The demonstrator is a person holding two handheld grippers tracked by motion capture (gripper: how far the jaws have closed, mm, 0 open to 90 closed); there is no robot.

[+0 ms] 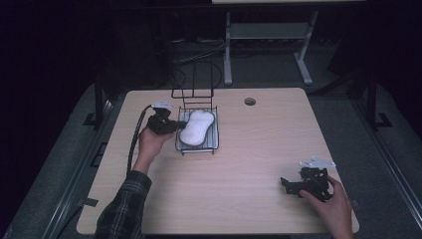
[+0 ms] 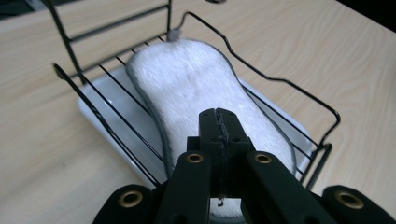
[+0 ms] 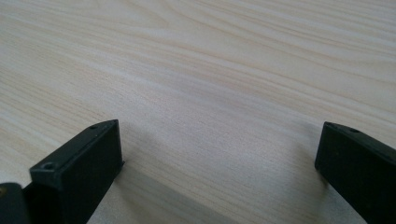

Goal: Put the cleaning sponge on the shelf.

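The white sponge (image 2: 196, 88) lies in the wire rack (image 2: 285, 81) (over a drip tray, presumably for draining). The left gripper (image 2: 218, 122) hovers above it, jaws together; the right gripper (image 3: 219, 154) rests spread wide on the desk (image 1: 259, 149).

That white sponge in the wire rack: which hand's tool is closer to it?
Left. The left tool sits right over the sponge, jaws shut; the right tool rests far off at the table's near right.

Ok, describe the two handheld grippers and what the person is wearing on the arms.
Both grippers are black. The left gripper has brass-coloured rivets on its linkage, a pale plate on top and a black cable. The right gripper carries a grey three-cornered plate. The left sleeve is dark plaid.
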